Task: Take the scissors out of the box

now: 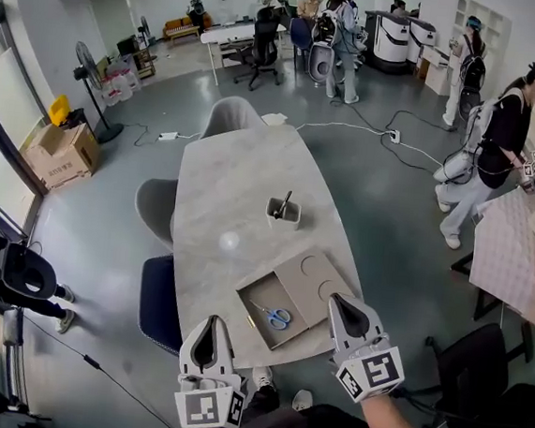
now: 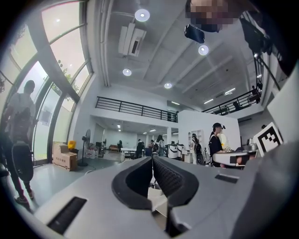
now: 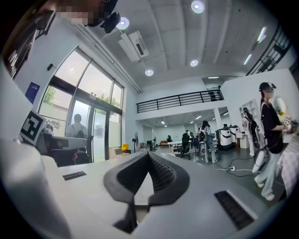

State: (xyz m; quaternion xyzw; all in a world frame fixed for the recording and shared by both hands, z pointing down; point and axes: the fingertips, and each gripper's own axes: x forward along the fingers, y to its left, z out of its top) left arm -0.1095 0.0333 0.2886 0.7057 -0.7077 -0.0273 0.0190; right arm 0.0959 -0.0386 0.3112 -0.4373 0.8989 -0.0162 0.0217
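Scissors (image 1: 278, 318) in box (image 1: 260, 295); left claw (image 1: 209, 323), right claw (image 1: 338, 302) seemingly closed

The right gripper (image 1: 336, 302) covers a corner of the box lid (image 1: 310, 276); the cup (image 1: 284, 213) holds something indistinct.

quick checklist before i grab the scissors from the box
1. Box open: ok. The box is uncovered, and its lid lies beside it.
2. Scissors exposed: ok. The scissors lie flat inside the box.
3. Right gripper ready to grasp: not ok. Its jaws are together and empty.
4. Left gripper free: ok. It is shut and empty.
5. Aim: not ok. Both grippers point level, not down at the box.
6. Clutter: ok. The pen cup stands apart from the box.
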